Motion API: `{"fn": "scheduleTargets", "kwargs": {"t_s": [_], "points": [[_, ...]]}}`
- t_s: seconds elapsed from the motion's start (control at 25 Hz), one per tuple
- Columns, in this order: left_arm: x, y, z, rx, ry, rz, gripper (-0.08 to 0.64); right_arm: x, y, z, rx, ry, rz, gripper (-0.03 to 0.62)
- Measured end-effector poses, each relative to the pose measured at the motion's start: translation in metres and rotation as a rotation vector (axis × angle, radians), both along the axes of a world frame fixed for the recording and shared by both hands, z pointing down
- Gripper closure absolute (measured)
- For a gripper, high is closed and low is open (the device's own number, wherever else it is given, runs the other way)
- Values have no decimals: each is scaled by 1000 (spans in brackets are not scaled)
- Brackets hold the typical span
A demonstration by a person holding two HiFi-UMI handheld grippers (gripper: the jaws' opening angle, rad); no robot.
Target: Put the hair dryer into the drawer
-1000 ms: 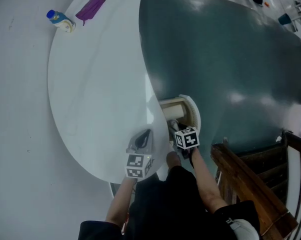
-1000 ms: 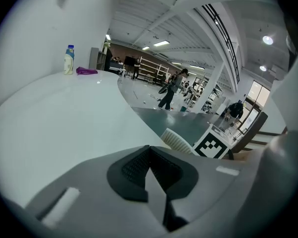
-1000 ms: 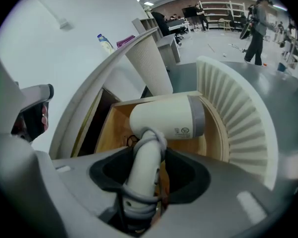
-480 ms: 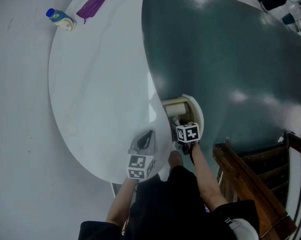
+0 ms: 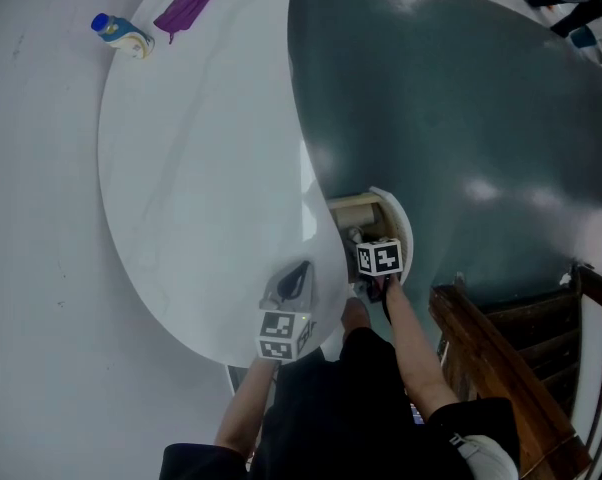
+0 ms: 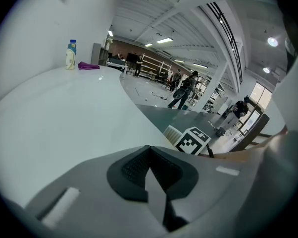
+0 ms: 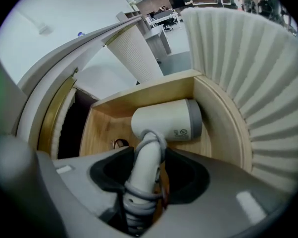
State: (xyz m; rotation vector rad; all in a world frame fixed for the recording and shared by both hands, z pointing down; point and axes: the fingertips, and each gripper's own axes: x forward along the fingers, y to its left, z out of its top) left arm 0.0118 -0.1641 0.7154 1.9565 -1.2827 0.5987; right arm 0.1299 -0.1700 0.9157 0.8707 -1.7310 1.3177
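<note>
A white table (image 5: 201,168) with a curved edge is seen beside a dark green floor (image 5: 461,98). At its far end 2 things are set directly on the top, just beside each other: an upright pale bottle (image 5: 121,36) with a blue cap and a purple cloth (image 5: 185,8). Under the near edge 1 drawer (image 7: 223,128) is shown open. Its wooden inside is occupied by the hair dryer (image 7: 166,120) and a small dark loop (image 7: 118,144), which cannot be identified.

Smooth matt plastic hair dryer (image 7: 164,120), pale wooden drawer (image 7: 221,123) (glossy tabletop (image 5: 181,168))

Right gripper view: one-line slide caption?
Right gripper holds the hair dryer by its cord-wrapped handle over the open wooden drawer.
</note>
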Motion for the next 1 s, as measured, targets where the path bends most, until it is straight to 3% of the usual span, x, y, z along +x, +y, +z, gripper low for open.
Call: {"fn": "scheduleTargets", "kwargs": {"t_s": [0.44, 1.0], "points": [[-2, 1, 4, -9, -13, -9, 554, 1, 3, 7, -12, 39, -16, 384], [3, 9, -32, 53, -34, 0, 554, 13, -4, -45, 105, 29, 8, 385]]}}
